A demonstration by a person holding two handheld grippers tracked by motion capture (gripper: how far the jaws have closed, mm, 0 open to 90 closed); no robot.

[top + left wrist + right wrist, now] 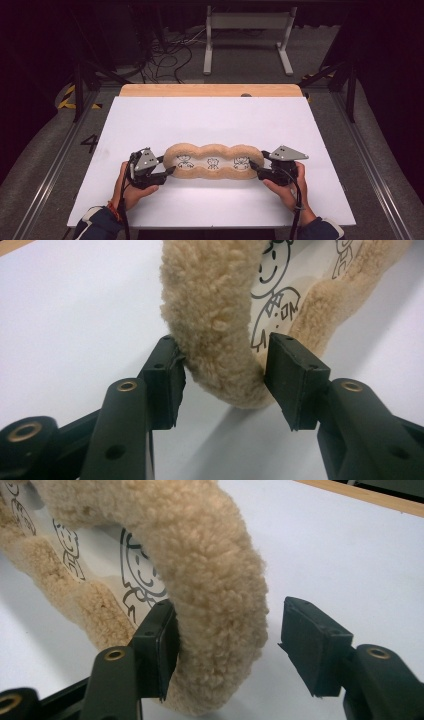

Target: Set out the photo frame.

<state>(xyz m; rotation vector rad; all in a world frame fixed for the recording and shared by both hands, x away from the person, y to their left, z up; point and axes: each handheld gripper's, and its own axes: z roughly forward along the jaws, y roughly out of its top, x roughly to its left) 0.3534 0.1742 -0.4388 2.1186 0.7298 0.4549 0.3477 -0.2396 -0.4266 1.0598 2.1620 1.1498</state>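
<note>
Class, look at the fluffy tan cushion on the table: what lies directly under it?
The fluffy tan cushion rests on the white table sheet, which shows all around it. The sheet beneath it is covered, so anything there cannot be seen.

Count: 1 fleecy tan cushion [214, 162] w/ 3 lobes, 3 cartoon figs drawn on it. 2 grippers – left gripper [169, 165], right gripper [254, 168]. 2 hands. 1 white board [210, 120], 1 wooden table edge [210, 90].
</note>
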